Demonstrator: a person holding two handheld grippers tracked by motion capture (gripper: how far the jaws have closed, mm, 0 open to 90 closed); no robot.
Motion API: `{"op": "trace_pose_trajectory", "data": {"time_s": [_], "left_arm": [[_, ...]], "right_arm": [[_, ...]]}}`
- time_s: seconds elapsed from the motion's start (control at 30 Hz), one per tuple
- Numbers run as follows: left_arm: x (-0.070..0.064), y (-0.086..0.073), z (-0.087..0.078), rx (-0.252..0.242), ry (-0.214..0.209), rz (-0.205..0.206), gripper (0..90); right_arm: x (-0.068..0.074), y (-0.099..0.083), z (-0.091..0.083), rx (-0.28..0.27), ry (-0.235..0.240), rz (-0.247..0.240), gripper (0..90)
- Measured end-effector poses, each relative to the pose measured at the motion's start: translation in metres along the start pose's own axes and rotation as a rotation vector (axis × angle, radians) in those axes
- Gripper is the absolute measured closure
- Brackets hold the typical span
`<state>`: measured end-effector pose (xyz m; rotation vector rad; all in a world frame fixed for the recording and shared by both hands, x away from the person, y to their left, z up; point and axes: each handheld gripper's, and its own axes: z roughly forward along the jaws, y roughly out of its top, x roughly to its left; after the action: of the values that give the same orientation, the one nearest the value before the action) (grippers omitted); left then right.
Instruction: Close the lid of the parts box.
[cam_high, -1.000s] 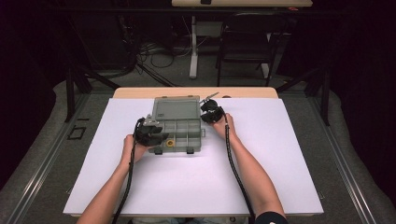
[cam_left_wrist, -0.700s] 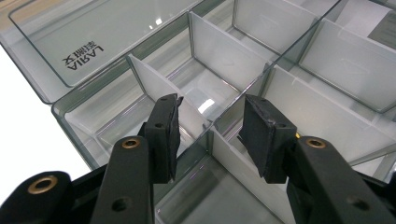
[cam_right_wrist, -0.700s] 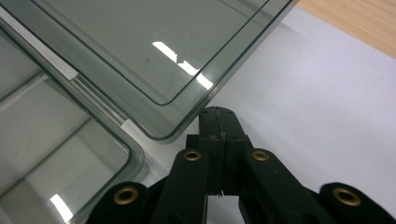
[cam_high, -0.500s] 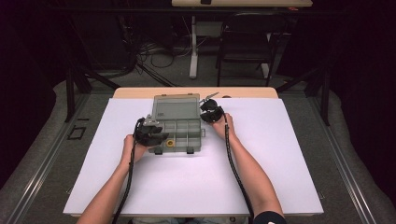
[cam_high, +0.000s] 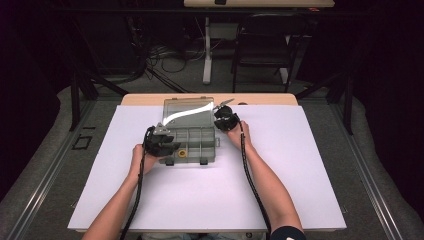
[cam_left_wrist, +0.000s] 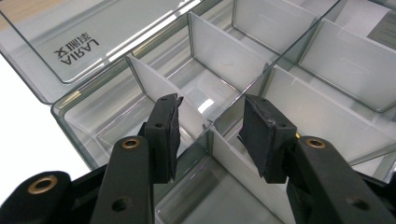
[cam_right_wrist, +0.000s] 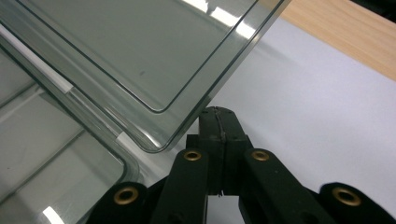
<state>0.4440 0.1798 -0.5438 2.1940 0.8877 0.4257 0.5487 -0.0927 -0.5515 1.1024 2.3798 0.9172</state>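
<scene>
- High view: an organiser box (cam_high: 192, 142) sits on the white sheet (cam_high: 210, 195) at the far middle of the table, its clear lid (cam_high: 187, 111) swung open and leaning back toward the far edge.
- Left gripper (cam_left_wrist: 210, 135) hangs over the near-left compartments with its jaws spread, one pad on each side of a thin divider (cam_left_wrist: 159, 91) and not touching it, as far as the left gripper view tells.
- Right gripper (cam_right_wrist: 219, 135) has its jaws pressed together, nothing between them, its tip just under the lid's outer corner, at the box's right side.
- A small yellow ring (cam_high: 183, 153) lies in a near compartment; the other compartments look empty.
- Risk, as I judge it: the lid rests only against the closed tip, so it may slip off and swing down onto the left gripper working inside.
- If the left jaws close here, they may pinch the divider and lift or tilt the light box, since nothing pins it down.
- A push from the right could slide the box on the smooth sheet.
- Either cable (cam_high: 247, 170) could drag across the sheet and wrinkle it.
- Surface: a wooden table (cam_high: 260, 99) covered by the sheet, wood showing along the far edge.
- Room: dark, with a chair (cam_high: 260, 45), a table leg (cam_high: 206, 50) and loose wires on grey carpet behind.
</scene>
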Motion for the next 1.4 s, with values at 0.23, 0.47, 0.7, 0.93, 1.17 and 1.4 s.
{"op": "trace_pose_trajectory", "data": {"time_s": [0.23,0.47,0.7,0.93,1.17,1.4], "left_arm": [[0.0,0.0,0.0,0.0,0.0,0.0,57.1],[0.0,0.0,0.0,-0.003,0.002,-0.001,57.1],[0.0,0.0,0.0,-0.004,0.0,-0.002,57.1],[0.0,0.0,0.0,-0.003,0.0,-0.004,57.1],[0.0,0.0,0.0,-0.002,0.0,-0.005,57.0],[0.0,0.0,0.0,-0.002,0.001,-0.005,57.0]], "right_arm": [[0.0,0.001,-0.003,-0.029,-0.007,0.0,90.0],[0.0,0.003,-0.007,-0.052,-0.015,0.0,90.0],[0.001,0.005,-0.01,-0.08,-0.021,-0.001,90.0],[0.0,0.006,-0.013,-0.101,-0.023,-0.019,90.0],[0.0,0.007,-0.015,-0.112,-0.026,-0.022,90.0],[0.0,0.007,-0.017,-0.124,-0.023,-0.021,90.0]]}}
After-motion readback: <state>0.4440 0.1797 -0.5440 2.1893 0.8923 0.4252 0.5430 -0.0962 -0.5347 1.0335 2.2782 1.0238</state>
